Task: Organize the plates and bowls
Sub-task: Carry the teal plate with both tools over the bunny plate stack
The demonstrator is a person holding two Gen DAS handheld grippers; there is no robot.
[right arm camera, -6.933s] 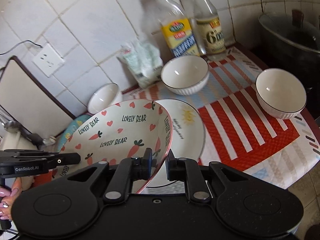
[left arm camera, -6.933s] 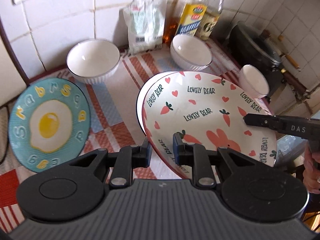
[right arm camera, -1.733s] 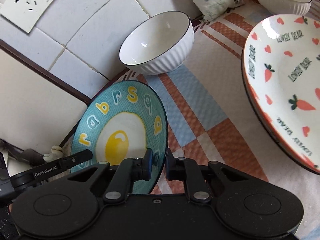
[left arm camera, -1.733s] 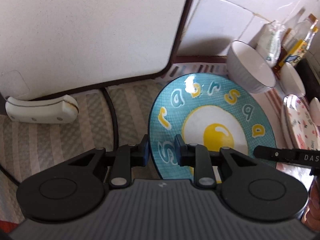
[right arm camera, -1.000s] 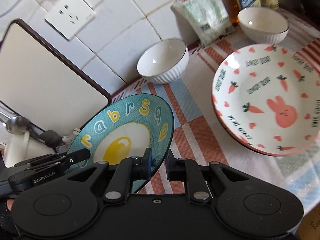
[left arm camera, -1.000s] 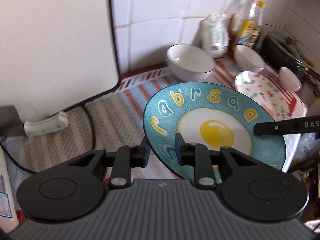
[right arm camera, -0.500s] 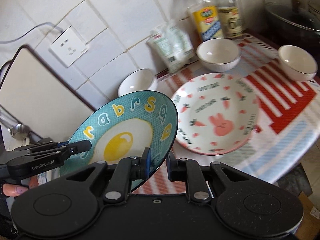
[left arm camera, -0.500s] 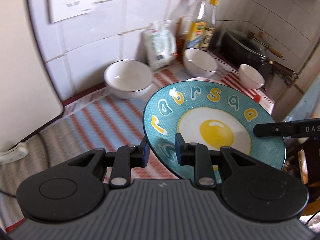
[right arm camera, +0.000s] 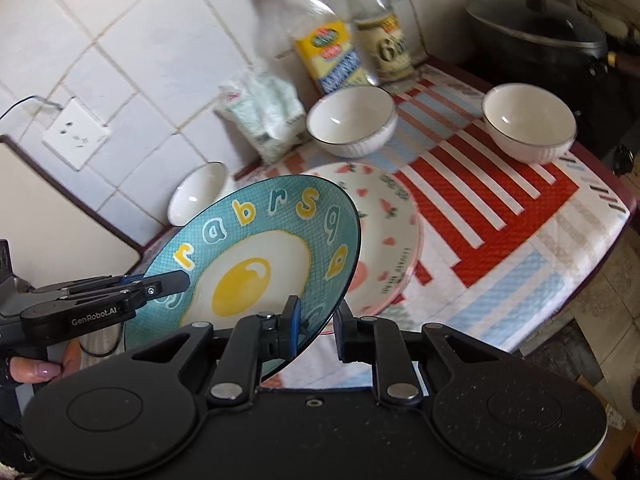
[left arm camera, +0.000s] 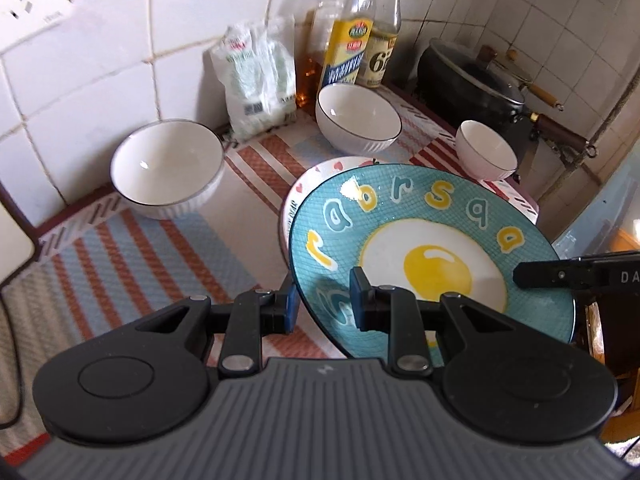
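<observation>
Above the striped woven mat [right arm camera: 500, 216] that covers the counter, the teal egg plate [left arm camera: 432, 256] hangs in the air, held at two opposite edges. It is round, glossy and shallow, with a fine grid pattern, a fried egg painted at its centre and yellow and white letters around the rim; the readable ones run "r a b r s q a". In the right wrist view it tilts, its far edge raised toward the tiled wall.

Beneath the egg plate, resting on the mat, lies the pink-rimmed plate [right arm camera: 392, 224], white with hearts and carrots; its print is too blurred to read. Three white ribbed bowls stand around it: the left bowl [left arm camera: 168, 168] near the wall, the middle bowl [left arm camera: 358, 116] beyond the egg plate, and the small bowl [left arm camera: 486, 150] toward the dark lidded pot [left arm camera: 472, 76].

Behind the middle bowl stand two clear bottles [left arm camera: 348, 40] with yellow caps; one label shows a large "6". A crinkled plastic packet [left arm camera: 256, 80] leans on the wall beside them.

The left gripper [left arm camera: 322, 302] is clamped on the egg plate's near rim, one finger above and one below. The right gripper [right arm camera: 314, 330], marked "DA" on its side, pinches the opposite rim. The left one's body reads "GenRobot.AI".
</observation>
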